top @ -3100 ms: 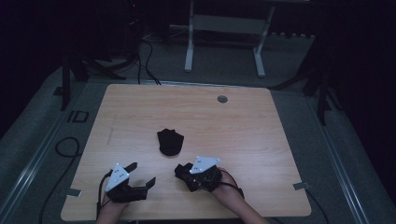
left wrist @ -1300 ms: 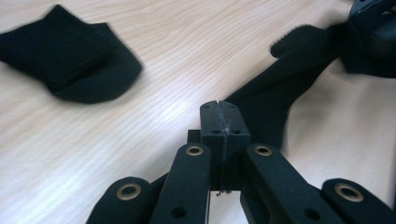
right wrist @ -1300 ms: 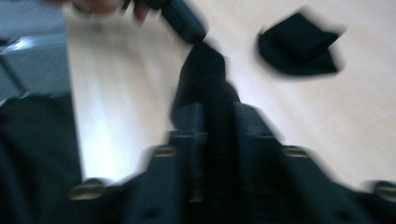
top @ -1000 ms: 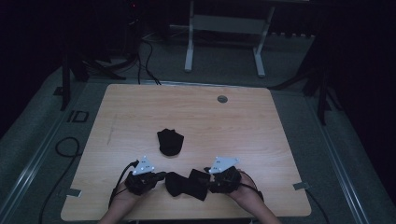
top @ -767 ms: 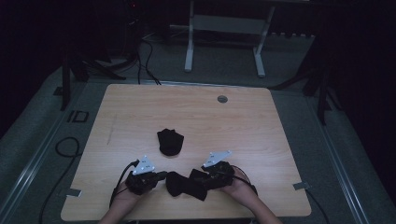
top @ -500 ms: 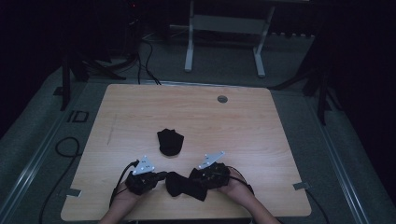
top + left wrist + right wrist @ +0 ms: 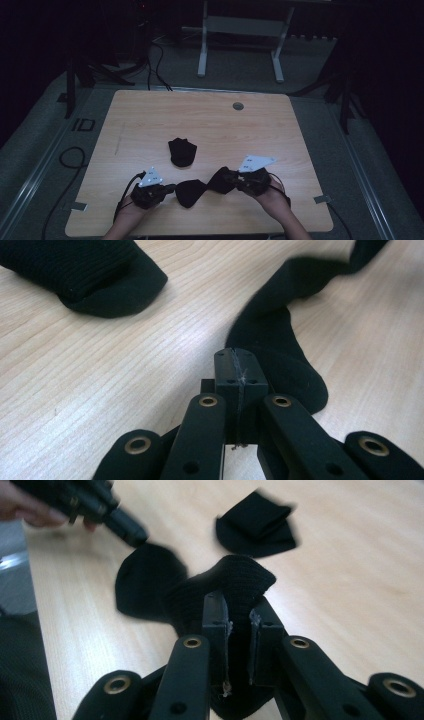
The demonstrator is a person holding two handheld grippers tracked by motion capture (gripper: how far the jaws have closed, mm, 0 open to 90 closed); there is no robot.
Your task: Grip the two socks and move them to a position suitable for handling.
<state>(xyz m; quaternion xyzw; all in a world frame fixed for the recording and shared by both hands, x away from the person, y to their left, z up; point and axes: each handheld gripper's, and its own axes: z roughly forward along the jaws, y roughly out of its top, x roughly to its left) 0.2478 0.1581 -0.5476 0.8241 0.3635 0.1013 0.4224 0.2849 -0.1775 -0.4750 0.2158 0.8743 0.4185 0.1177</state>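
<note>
A: Black knit, soft and limp: the sock (image 7: 192, 191) lies low in the high view, near the bottom edge of the wooden surface (image 7: 280, 130), strung between the two hands.

B: And who has it?

A: Both. The left tongs (image 7: 170, 188) are pressed together on one end of it; in the left gripper view the jaws meet with only a sliver of cloth between them. The right tongs (image 7: 225, 181) have just been closing and now pinch the other end, a fold of ribbed fabric (image 7: 235, 580) bulging up past the pads.

B: How will it handle?

A: Light, floppy and stretchy, by the look of it. It sags in the middle and will drape wherever it is let go. Nothing fragile, nothing slippery; the knit should grip well. The ends are the sensible places to hold, as they are held now.

B: Anything else around?

A: A second dark sock, folded (image 7: 181, 151), sits just above centre in the high view, apart from the first. A small round grommet (image 7: 238, 106) sits near the surface's far edge.
</note>
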